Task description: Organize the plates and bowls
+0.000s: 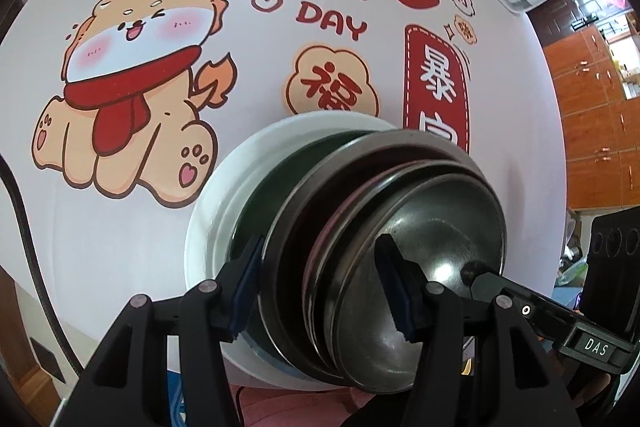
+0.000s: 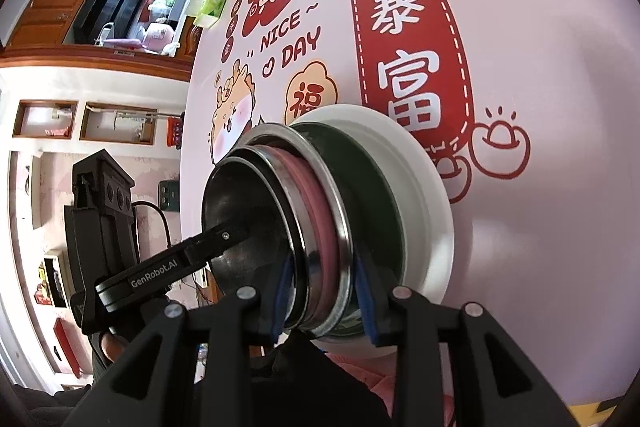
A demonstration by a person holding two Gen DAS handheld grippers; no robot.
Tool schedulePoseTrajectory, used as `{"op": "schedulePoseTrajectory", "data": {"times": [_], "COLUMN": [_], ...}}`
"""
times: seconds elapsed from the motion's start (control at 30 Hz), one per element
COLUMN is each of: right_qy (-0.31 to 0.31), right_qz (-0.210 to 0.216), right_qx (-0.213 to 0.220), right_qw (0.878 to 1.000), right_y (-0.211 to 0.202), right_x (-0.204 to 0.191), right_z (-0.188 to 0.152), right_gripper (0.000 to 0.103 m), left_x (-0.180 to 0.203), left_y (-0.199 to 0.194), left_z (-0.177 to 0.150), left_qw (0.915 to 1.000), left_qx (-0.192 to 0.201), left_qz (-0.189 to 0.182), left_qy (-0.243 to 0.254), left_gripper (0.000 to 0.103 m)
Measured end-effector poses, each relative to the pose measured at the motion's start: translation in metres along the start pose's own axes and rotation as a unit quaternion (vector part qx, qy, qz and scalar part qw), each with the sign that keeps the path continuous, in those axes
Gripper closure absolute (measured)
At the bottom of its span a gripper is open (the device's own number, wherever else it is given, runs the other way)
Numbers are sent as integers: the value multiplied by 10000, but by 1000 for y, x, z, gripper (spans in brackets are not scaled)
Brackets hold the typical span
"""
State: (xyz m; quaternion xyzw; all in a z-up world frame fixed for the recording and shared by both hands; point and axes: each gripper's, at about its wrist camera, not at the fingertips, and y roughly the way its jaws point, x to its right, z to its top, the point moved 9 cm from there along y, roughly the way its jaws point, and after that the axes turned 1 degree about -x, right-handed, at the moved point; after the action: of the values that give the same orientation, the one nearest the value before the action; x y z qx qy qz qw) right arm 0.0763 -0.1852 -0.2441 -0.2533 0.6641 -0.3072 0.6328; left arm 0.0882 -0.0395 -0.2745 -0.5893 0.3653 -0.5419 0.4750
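1. A round table (image 1: 140,227) with a pale pink printed cover fills most of both wrist views. The cover shows a cartoon dragon in a red scarf (image 1: 132,87), the words "NICE DAY" and red panels with Chinese characters.
2. A nested stack of dishes sits near the table's close edge. At the bottom is a white plate (image 1: 216,211), and in it lies a dark green bowl (image 2: 360,179).
3. Above the green bowl comes a wide steel bowl (image 1: 320,179), then a pink bowl (image 2: 316,223) of which only the rim shows, then a smaller steel bowl (image 1: 432,235) on top.
4. The left gripper (image 1: 320,291) reaches over the near side of the stack. Its jaws stand about half open and straddle the steel rims: one blue pad is outside the wide steel bowl, the other inside the top bowl. Whether the pads press on the rims I cannot tell.
5. The right gripper (image 2: 326,301) comes from the other side. Its jaws are narrowly parted, and its blue pads (image 2: 366,291) lie against the bunched rims of the wide steel and pink bowls, pinching them.
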Motion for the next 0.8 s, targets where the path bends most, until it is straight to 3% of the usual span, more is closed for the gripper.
{"op": "schedulePoseTrajectory", "data": {"times": [0.13,0.3,0.57,0.6,0.67,0.8], "right_qy": [-114,-182,-242,-234,-201,-117], "right_qz": [-49,-31,-38,-55,-68,-116], "right_qx": [84,161,303,331,439,650], "right_qw": [9999,9997,9992,9992,9988,9977], "right_y": [-8,-16,-26,-28,-34,-46], "right_x": [-1,-2,-1,0,3,10], "right_z": [5,9,9,10,11,12], "right_gripper": [67,66,65,63,47,43], "left_x": [-1,0,5,5,7,13], "left_y": [-4,-10,-19,-20,-23,-30], "left_z": [3,7,13,13,14,15], "left_qw": [9998,9989,9981,9981,9977,9961], "left_qx": [137,289,457,475,530,669], "left_qz": [-56,-270,-328,-328,-371,-534], "left_qy": [-111,-237,-233,-224,-196,-194], "left_gripper": [49,40,38,37,33,29]}}
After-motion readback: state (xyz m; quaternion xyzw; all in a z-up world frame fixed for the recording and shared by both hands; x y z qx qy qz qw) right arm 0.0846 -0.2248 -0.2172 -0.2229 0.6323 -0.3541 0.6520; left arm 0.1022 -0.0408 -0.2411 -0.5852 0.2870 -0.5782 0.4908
